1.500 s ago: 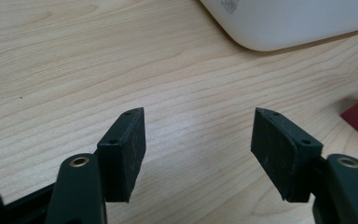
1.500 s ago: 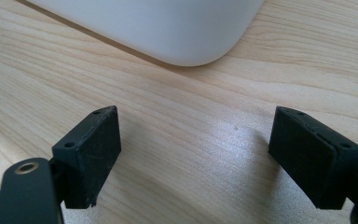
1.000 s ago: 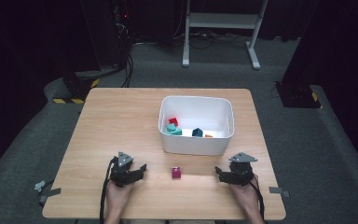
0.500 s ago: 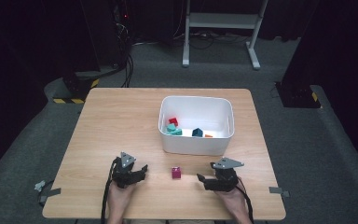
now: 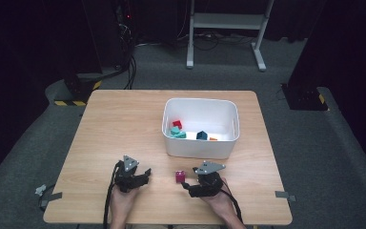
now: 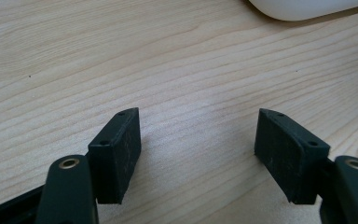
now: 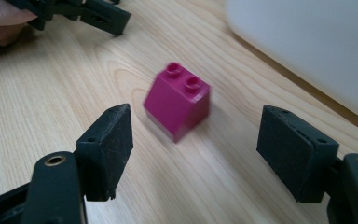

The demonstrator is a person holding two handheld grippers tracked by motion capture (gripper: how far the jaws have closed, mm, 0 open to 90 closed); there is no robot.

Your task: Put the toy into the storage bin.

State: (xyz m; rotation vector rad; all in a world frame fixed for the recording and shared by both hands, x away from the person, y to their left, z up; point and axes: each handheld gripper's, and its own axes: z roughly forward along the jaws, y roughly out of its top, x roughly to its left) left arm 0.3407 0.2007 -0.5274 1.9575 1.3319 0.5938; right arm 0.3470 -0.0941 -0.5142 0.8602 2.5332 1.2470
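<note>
Right gripper (image 7: 193,149) now nearer magenta brick (image 7: 177,107)

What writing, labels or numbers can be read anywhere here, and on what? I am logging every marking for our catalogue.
None can be read.
magenta brick: two plain studs, any lettering too blurred to tell.
white bin: no label visible.
right gripper and left gripper: bare black jaws, no markings.
yellow-black striped base on the floor: hazard stripes, no words.

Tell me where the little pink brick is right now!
In the high view the magenta brick stands on the wooden table near its front edge, just left of the right claw and in front of the white bin.
</note>
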